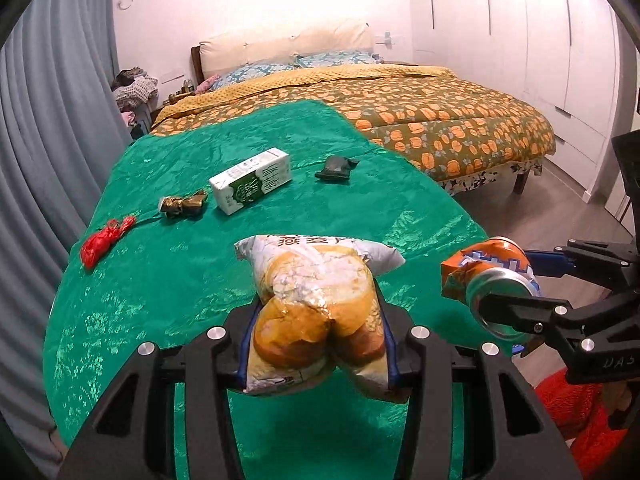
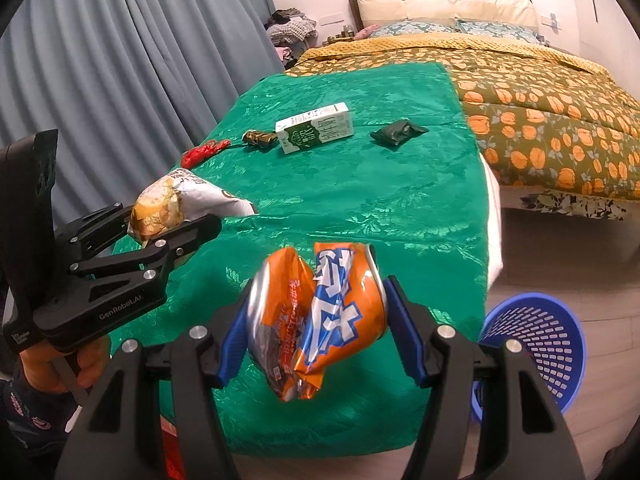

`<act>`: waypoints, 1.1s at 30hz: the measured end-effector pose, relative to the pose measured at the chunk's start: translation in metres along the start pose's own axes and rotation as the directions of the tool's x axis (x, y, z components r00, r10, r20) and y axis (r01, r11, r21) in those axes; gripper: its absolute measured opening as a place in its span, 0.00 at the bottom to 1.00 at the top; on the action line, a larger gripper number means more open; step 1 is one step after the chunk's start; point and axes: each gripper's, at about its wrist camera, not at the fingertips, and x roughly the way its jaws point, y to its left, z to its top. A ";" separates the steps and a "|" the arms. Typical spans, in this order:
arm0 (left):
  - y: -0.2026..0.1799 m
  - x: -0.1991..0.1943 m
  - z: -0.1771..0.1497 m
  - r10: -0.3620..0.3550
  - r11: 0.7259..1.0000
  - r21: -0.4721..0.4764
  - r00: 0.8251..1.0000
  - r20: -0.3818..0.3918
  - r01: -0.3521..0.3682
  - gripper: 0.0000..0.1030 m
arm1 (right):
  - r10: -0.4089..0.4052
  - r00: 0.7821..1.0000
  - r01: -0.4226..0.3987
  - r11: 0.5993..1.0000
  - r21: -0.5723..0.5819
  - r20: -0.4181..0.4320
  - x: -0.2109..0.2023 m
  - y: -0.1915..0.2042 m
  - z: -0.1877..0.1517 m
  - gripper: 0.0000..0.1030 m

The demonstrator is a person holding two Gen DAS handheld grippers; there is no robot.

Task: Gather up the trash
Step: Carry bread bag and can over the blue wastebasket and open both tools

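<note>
Left tongs (image 1: 316, 344) clamped on a snack bag (image 1: 316, 304), right tongs (image 2: 316, 328) gripping a crushed orange can (image 2: 316, 320), above the green-covered desk (image 2: 360, 208), blue basket (image 2: 532, 344) on floor

green cloth table (image 1: 168, 280) | milk carton (image 1: 251, 181) | gold wrapper (image 1: 182, 204) | red bag (image 1: 102, 242) | dark packet (image 1: 336, 167)

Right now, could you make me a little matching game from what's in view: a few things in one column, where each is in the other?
Things:
1. crushed orange can
2. snack bag
3. milk carton
4. blue basket

Places:
a. lying on the green cloth
b. on the floor beside the table
c. in the left claw
d. in the right claw

Pairs: 1-d, 2-c, 3-a, 4-b
</note>
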 end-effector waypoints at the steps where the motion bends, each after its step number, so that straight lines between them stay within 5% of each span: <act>1: -0.002 0.000 0.001 -0.007 1.000 0.001 1.000 -0.001 0.007 0.44 | 0.001 1.000 -0.001 1.000 0.003 0.002 -0.002 -0.002 0.000 0.59; 9: -0.040 0.012 0.016 -0.199 0.980 -0.020 0.978 -0.056 0.198 0.43 | -0.115 0.993 0.113 0.991 0.067 0.034 -0.039 -0.078 0.006 0.59; 17: -0.149 0.052 0.036 -0.395 0.915 0.019 0.903 -0.170 0.404 0.45 | -0.228 0.973 0.232 0.953 0.192 -0.045 -0.053 -0.190 -0.008 0.59; 22: -0.219 0.103 0.036 -0.431 0.892 0.025 0.865 -0.257 0.452 0.46 | -0.232 0.964 0.260 0.928 0.266 -0.131 -0.035 -0.256 -0.026 0.59; 33: -0.293 0.210 0.001 -0.390 0.907 0.003 0.841 -0.376 0.422 0.48 | -0.194 0.941 0.300 0.857 0.419 -0.277 0.016 -0.352 -0.073 0.63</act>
